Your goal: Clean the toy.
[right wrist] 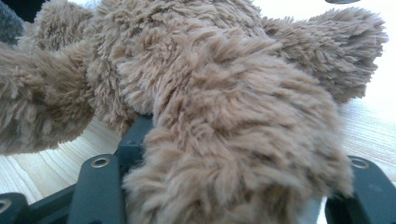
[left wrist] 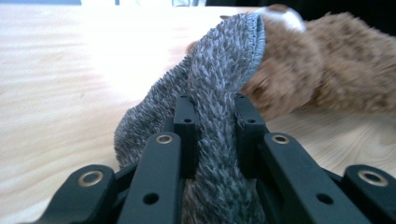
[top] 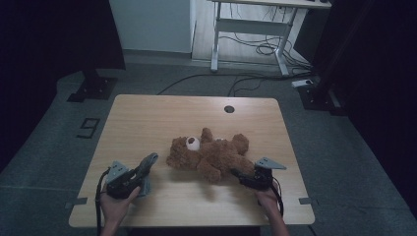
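A brown teddy bear [top: 211, 153] lies on its back in the middle of the wooden table [top: 147, 118], its head with the white muzzle toward the left. My left gripper [top: 141, 173] is shut on a grey fuzzy sock-like cloth [top: 149, 162] just left of the bear's head. In the left gripper view the cloth [left wrist: 219, 79] rises from between the pinching jaws of the gripper [left wrist: 215, 109], with the bear [left wrist: 322, 70] behind it. My right gripper [top: 239, 175] is shut on the bear's leg. In the right gripper view that leg [right wrist: 219, 154] bulges between the jaws.
A round cable hole [top: 229, 108] sits near the table's far edge. Beyond the table stand a white desk frame [top: 251, 29] with cables on the floor [top: 265, 49] and black stand bases [top: 93, 86] at both sides. A person's hands hold both grippers at the near edge.
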A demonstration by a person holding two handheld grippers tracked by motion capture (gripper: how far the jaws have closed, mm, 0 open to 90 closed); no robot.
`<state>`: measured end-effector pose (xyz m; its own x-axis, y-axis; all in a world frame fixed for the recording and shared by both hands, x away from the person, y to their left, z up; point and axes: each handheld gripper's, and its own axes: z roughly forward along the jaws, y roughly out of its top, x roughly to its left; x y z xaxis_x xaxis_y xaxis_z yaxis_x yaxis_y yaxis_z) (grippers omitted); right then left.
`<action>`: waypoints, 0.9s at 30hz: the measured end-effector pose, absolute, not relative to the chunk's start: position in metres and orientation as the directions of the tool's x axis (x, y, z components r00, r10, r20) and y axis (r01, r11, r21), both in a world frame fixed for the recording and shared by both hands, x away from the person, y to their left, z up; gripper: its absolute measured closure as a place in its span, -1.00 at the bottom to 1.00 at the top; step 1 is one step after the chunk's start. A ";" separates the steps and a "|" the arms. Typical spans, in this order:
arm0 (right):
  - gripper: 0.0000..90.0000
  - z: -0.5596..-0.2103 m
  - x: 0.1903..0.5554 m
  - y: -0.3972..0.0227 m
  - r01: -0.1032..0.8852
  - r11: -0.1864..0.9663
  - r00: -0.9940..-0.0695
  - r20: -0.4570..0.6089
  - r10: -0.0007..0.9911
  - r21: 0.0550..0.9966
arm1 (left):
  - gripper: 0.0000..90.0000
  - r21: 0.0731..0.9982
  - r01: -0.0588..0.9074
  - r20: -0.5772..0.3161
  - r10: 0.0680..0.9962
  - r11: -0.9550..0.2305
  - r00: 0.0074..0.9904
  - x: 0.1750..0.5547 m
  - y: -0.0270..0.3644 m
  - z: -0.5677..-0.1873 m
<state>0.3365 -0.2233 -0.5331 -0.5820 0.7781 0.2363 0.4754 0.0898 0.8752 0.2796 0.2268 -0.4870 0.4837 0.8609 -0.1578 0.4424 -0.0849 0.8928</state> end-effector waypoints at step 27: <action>0.11 -0.531 0.337 -0.228 0.473 0.100 -0.608 0.242 0.756 0.875 | 0.67 0.881 0.395 -0.082 0.739 -0.260 0.669 0.326 0.104 -0.452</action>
<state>0.3370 -0.2277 -0.5313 -0.6080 0.7562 0.2417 0.4729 0.1004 0.8754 0.3265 0.1044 -0.4518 0.6693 0.7385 -0.0817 0.3948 -0.2603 0.8811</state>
